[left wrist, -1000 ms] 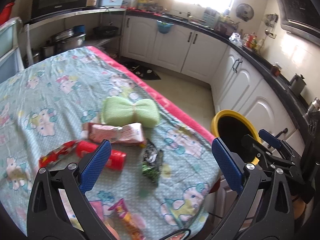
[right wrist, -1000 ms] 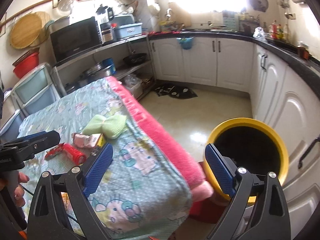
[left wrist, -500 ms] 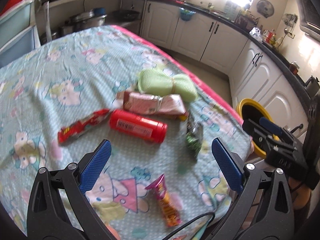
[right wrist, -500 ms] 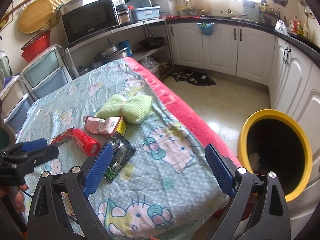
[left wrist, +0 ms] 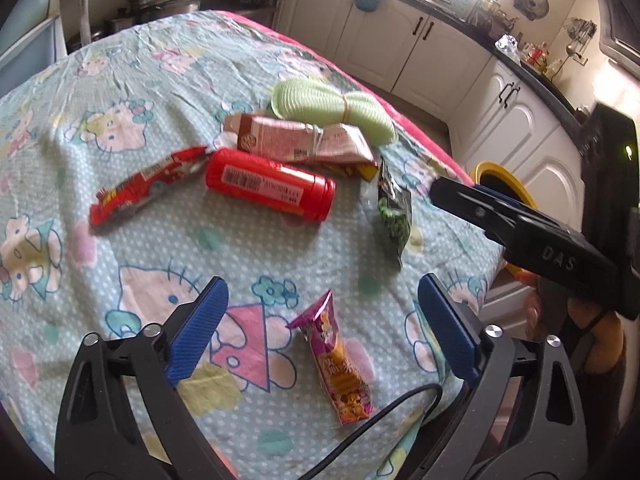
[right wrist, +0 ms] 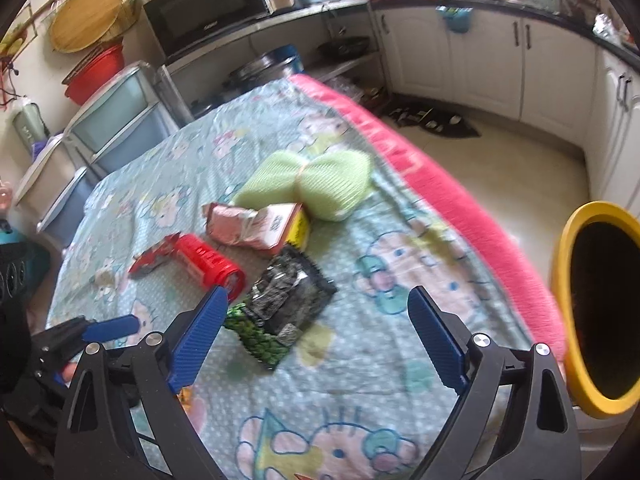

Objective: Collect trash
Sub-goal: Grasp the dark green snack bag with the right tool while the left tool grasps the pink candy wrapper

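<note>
Trash lies on a table with a cartoon-cat cloth (left wrist: 132,92): a red canister (left wrist: 270,190) (right wrist: 208,266), a red wrapper (left wrist: 144,186), a pink carton (left wrist: 296,144) (right wrist: 256,226), a dark green packet (left wrist: 394,210) (right wrist: 280,306) and a purple-orange snack packet (left wrist: 338,364). My left gripper (left wrist: 320,330) is open and empty, just above the snack packet. My right gripper (right wrist: 318,338) is open and empty, above the dark green packet. A yellow bin (right wrist: 596,312) (left wrist: 502,176) stands on the floor right of the table.
A green folded cloth (left wrist: 332,106) (right wrist: 316,182) lies by the table's pink edge (right wrist: 440,184). Kitchen cabinets (right wrist: 480,52), a microwave (right wrist: 204,4) and drawer units (right wrist: 116,120) ring the table. Open floor lies between table and cabinets.
Both grippers have moved in over the table and lower toward the trash. The bin has slid to the right edge of both views. Both stay open.
</note>
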A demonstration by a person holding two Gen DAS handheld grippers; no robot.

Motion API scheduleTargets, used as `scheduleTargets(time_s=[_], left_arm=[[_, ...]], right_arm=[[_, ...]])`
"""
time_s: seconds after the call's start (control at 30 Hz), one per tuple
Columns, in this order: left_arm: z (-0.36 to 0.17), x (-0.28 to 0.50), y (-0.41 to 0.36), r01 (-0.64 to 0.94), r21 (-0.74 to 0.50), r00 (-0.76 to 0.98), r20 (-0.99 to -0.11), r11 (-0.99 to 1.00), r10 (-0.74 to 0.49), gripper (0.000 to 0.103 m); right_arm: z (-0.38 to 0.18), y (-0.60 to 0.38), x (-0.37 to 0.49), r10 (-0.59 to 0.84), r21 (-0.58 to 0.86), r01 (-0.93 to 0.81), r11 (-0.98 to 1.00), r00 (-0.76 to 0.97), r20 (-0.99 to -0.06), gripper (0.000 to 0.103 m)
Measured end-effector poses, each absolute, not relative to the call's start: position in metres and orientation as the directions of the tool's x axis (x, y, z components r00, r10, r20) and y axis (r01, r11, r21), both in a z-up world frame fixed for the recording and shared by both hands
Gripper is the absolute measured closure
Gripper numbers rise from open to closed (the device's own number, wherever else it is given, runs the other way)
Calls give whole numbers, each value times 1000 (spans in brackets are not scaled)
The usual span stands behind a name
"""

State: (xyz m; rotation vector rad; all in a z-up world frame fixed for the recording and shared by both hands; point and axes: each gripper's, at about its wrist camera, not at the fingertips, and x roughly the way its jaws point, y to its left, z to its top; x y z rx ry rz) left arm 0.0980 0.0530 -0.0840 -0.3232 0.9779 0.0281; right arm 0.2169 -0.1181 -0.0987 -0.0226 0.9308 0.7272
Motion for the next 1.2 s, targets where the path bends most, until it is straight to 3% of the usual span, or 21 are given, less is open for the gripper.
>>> scheduleTargets(time_s=[0.1,0.17,0.33,0.57,0.7,0.93,1.2], left_arm=[[-89,97,51,-156,-260,547,-826,953,-135,25],[-93,96,50,-149,-263,537,-831,953,-146,37],[-102,96,48,-142,-266,506,-847,953,-161,52],[-106,96,44,-122,-258,494,-853,958,-167,76],[-109,96,42,-113,-256,492,-854,960,-170,79],[-109,97,39,-83,-248,501,-848,965,-175,84],[-107,104,35,-56,-252,509,-840,966,-189,87]], right_arm=[[-105,-110,220,570,304,-587,750,342,-747,19],[-108,-105,222,572,313,-589,745,321,-755,21],[-117,-93,229,568,335,-586,738,272,-777,29],[-130,-88,233,542,330,-579,746,239,-806,49],[-130,-92,236,549,341,-578,742,231,-803,60],[-129,-100,234,559,341,-582,738,244,-793,65],[-122,-114,228,571,341,-585,736,265,-777,78]])
